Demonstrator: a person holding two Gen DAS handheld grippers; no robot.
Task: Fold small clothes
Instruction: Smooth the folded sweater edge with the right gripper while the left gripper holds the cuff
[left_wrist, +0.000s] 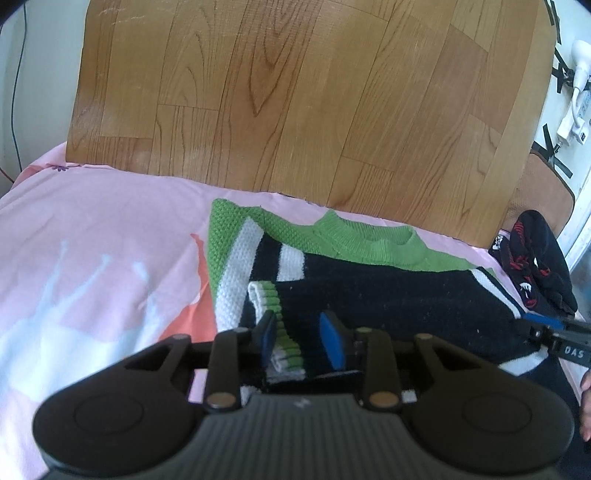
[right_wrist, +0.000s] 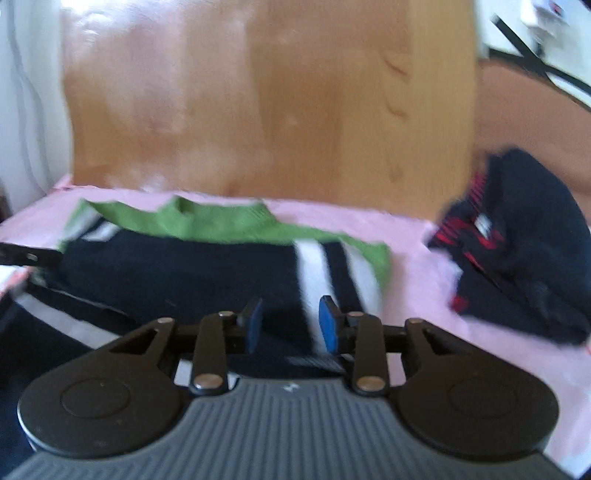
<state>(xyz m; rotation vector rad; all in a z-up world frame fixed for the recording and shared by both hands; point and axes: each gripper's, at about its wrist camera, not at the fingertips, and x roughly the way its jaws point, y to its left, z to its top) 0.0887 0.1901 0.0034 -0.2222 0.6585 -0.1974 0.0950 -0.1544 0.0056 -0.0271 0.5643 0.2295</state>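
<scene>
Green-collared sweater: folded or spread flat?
Partly folded. The sweater has its striped-cuff sleeve laid across the black body; the other sleeve also lies folded in.

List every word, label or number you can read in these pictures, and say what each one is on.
"DAS": white letters on the black body of the right gripper, at the right edge of the left wrist view.
Small white mark on the left gripper: a logo, not readable text.
White patch on the dark garment: too blurred to read.

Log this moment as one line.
sweater: sleeves folded in | left gripper: open, straddling cuff | right gripper: open over sweater
</scene>
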